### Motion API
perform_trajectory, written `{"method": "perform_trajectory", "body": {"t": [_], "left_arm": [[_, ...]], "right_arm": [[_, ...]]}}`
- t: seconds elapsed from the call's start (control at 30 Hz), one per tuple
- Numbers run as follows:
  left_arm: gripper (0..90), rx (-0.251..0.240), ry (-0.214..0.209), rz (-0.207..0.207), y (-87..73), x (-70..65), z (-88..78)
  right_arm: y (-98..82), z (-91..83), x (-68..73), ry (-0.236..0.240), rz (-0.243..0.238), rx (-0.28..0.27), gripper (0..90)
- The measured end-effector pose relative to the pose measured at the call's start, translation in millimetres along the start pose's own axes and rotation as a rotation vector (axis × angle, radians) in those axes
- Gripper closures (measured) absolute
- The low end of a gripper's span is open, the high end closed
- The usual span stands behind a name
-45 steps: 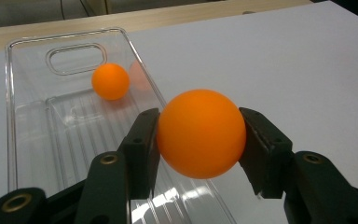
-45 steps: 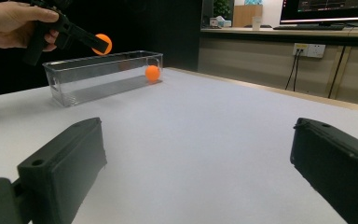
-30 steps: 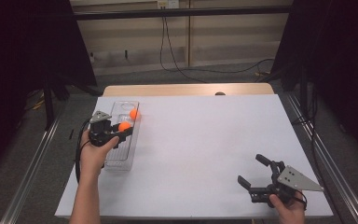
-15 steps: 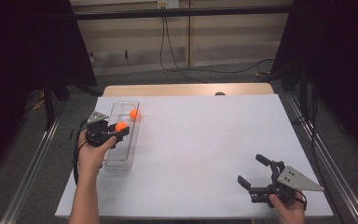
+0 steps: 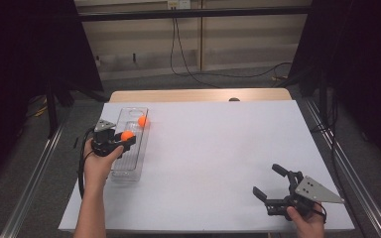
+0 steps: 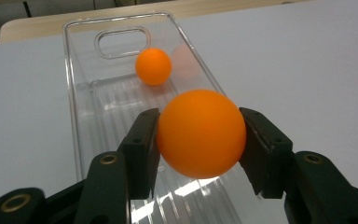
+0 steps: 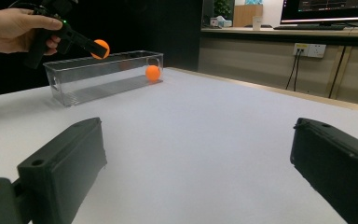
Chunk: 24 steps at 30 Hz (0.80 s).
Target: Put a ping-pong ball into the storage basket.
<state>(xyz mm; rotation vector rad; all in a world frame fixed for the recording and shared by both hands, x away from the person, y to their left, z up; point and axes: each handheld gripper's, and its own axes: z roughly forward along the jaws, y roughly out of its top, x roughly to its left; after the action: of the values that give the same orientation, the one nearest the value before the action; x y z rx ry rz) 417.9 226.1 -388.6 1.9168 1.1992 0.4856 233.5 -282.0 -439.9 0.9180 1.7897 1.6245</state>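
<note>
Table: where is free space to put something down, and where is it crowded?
The white table is bare between the clear bin and the right gripper, and along its far edge. It is crowded at the left: the left gripper holds an orange ball over the bin, where a second ball lies.

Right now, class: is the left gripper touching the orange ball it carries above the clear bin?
Touching. The left gripper view shows the left gripper pressing both sides of the orange ball.
</note>
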Motion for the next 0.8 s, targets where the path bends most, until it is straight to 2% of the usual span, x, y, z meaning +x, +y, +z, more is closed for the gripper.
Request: {"method": "perform_trajectory", "body": {"t": [0.27, 0.8], "left_arm": [[50.8, 0.014, 0.023, -0.010, -3.8, 2.5, 4.0], [50.6, 0.054, 0.071, -0.006, -7.0, 4.0, 8.2]], "right_arm": [[0.0, 0.0, 0.1, 0.000, 0.001, 0.001, 2.3], [0.0, 0.0, 0.2, 0.000, 0.000, 0.000, 2.4]]}}
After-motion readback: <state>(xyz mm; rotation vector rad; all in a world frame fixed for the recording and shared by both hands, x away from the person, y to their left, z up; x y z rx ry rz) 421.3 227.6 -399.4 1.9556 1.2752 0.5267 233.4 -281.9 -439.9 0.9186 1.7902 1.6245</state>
